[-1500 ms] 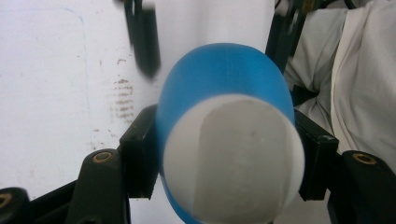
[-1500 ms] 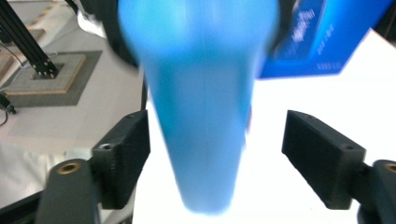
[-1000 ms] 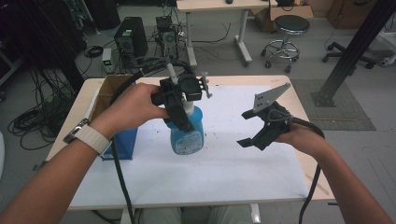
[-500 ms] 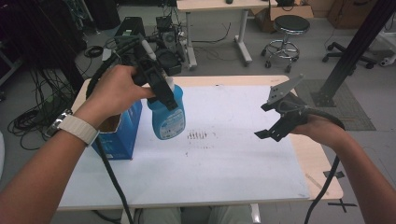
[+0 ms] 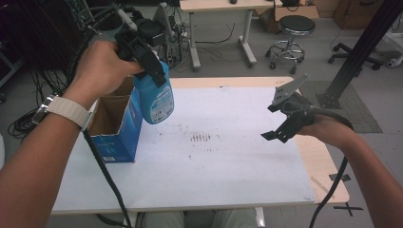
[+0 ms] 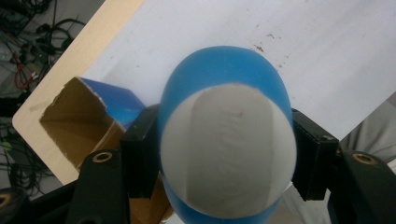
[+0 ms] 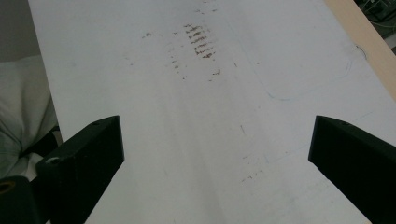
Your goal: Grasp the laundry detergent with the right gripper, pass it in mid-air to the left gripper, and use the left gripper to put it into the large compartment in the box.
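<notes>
A blue bottle [image 5: 156, 97] with a printed label hangs in the air over the table's left side, held by my left gripper [image 5: 142, 52], which is shut on its upper part. From the left gripper view the bottle [image 6: 224, 126] shows end-on, blue with a pale face, and both black pads press on its sides. Just left of it and below stands a blue cardboard box [image 5: 116, 123] with its top open. My right gripper [image 5: 280, 121] hovers over the table's right side, its jaws wide apart with nothing between them [image 7: 215, 154].
The white table top [image 5: 214, 156] bears a patch of dark smudges [image 5: 200, 137] near its middle. Behind the table stand a round stool [image 5: 291, 35], another desk and cables on the floor. A black post rises at the far right.
The left gripper has lifted the blue bottle off the table and carried it left and up, next to the open box. The right gripper drew back to the right, then held still.
</notes>
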`<state>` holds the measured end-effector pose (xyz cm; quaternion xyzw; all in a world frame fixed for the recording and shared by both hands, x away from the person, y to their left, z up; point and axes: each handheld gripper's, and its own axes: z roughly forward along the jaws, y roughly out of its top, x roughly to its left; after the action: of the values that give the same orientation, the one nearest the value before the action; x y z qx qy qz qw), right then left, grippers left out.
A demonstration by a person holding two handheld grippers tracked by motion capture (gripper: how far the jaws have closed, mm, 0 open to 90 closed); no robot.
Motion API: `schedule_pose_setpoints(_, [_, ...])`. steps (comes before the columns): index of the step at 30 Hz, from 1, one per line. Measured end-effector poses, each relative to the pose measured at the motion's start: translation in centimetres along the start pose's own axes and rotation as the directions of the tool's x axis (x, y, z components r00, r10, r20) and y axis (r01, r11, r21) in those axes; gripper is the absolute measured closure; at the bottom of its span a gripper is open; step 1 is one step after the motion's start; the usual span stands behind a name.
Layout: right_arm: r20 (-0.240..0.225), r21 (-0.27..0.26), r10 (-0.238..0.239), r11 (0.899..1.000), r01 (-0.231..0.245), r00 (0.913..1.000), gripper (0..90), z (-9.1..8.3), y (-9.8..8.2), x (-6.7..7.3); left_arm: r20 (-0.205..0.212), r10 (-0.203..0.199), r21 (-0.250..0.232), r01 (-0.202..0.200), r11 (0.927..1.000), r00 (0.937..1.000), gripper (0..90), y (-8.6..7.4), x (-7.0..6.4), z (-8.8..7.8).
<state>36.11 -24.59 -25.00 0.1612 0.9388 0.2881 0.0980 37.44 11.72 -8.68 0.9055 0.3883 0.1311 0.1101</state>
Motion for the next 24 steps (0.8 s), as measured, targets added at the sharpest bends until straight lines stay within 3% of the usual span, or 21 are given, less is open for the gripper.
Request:
schedule_pose_setpoints(1, [0.004,-0.002,0.004,1.000,-0.004,1.0000,3.1,-0.1,0.0,-0.1,-0.001,-0.040,0.000,0.040,0.9992,0.9992,38.1,0.0,0.5,-0.3])
schedule_pose_setpoints(4, [0.006,-0.004,0.004,1.000,-0.004,1.0000,3.1,-0.2,0.1,-0.2,-0.006,-0.075,-0.002,0.075,0.9972,0.9972,38.1,-0.1,1.0,-0.4])
schedule_pose_setpoints(6, [0.007,-0.004,0.003,1.000,-0.003,1.0000,3.1,-0.2,0.1,-0.2,-0.017,-0.132,-0.003,0.132,0.9912,0.9911,38.2,-0.2,1.6,-0.5])
schedule_pose_setpoints(7, [0.006,-0.007,0.002,1.000,-0.002,1.0000,3.1,-0.3,0.1,-0.3,-0.032,-0.177,0.002,0.177,0.9842,0.9837,38.2,-0.2,2.2,-0.6])
schedule_pose_setpoints(8, [0.006,-0.008,0.002,1.000,-0.002,1.0000,3.1,-0.3,0.1,-0.3,-0.032,-0.177,0.002,0.177,0.9842,0.9837,38.2,-0.2,2.2,-0.6])
schedule_pose_setpoints(9, [0.006,-0.007,0.001,1.000,-0.001,1.0000,3.1,-0.3,0.1,-0.3,-0.040,-0.225,-0.002,0.226,0.9742,0.9734,38.2,-0.3,2.8,-0.9])
schedule_pose_setpoints(10, [0.006,-0.007,0.001,1.000,-0.001,1.0000,3.1,-0.3,0.1,-0.3,-0.040,-0.225,-0.002,0.226,0.9742,0.9734,38.2,-0.3,2.8,-0.9])
schedule_pose_setpoints(11, [0.008,-0.009,-0.002,1.000,0.002,1.0000,3.1,-0.3,0.1,-0.4,-0.053,-0.248,-0.014,0.247,0.9688,0.9674,38.2,-0.4,3.4,-1.3])
schedule_pose_setpoints(12, [0.007,-0.010,-0.002,1.000,0.002,1.0000,3.1,-0.3,0.1,-0.5,-0.053,-0.248,-0.014,0.247,0.9688,0.9674,38.2,-0.4,3.4,-1.3])
schedule_pose_setpoints(13, [0.006,-0.011,-0.002,1.000,0.002,1.0000,3.1,-0.3,0.1,-0.5,-0.069,-0.276,-0.030,0.274,0.9612,0.9588,38.2,-0.5,3.8,-1.9])
schedule_pose_setpoints(14, [0.006,-0.011,0.001,1.000,-0.001,1.0000,3.1,-0.3,0.1,-0.5,-0.069,-0.276,-0.030,0.274,0.9612,0.9588,38.2,-0.5,3.8,-1.9])
schedule_pose_setpoints(15, [0.006,-0.011,0.001,1.000,-0.001,1.0000,3.1,-0.3,0.1,-0.5,-0.077,-0.290,-0.036,0.288,0.9570,0.9539,38.2,-0.6,4.1,-2.2])
schedule_pose_setpoints(16, [0.004,-0.011,-0.002,1.000,0.002,1.0000,3.1,-0.2,0.1,-0.6,-0.090,-0.329,-0.053,0.326,0.9441,0.9400,38.2,-0.7,4.5,-2.6])
schedule_pose_setpoints(18, [0.006,-0.011,0.000,1.000,0.000,1.0000,3.1,-0.2,0.0,-0.7,-0.097,-0.365,-0.059,0.361,0.9307,0.9258,38.2,-0.9,5.0,-2.9])
schedule_pose_setpoints(19, [0.006,-0.011,0.000,1.000,0.000,1.0000,3.1,-0.2,0.0,-0.7,-0.097,-0.365,-0.059,0.361,0.9307,0.9258,38.2,-0.9,5.0,-2.9])
schedule_pose_setpoints(20, [0.004,-0.011,0.003,1.000,-0.003,1.0000,3.1,-0.2,0.1,-0.7,-0.100,-0.399,-0.066,0.394,0.9167,0.9115,38.2,-1.2,5.4,-3.0])
schedule_pose_setpoints(21, [0.004,-0.011,0.003,1.000,-0.003,1.0000,3.1,-0.2,0.1,-0.7,-0.100,-0.399,-0.066,0.394,0.9167,0.9115,38.2,-1.2,5.4,-3.0])
schedule_pose_setpoints(22, [0.006,-0.008,0.002,1.000,-0.002,1.0000,3.1,-0.2,0.1,-0.8,-0.100,-0.414,-0.069,0.409,0.9099,0.9046,38.2,-1.3,5.6,-3.1])
schedule_pose_setpoints(23, [0.006,-0.007,0.002,1.000,-0.002,1.0000,3.2,-0.3,0.2,-0.8,-0.103,-0.437,-0.073,0.431,0.8993,0.8937,38.2,-1.6,6.0,-3.2])
schedule_pose_setpoints(24, [0.006,-0.007,0.002,1.000,-0.002,1.0000,3.2,-0.3,0.2,-0.8,-0.103,-0.437,-0.073,0.431,0.8993,0.8937,38.2,-1.6,6.0,-3.2])
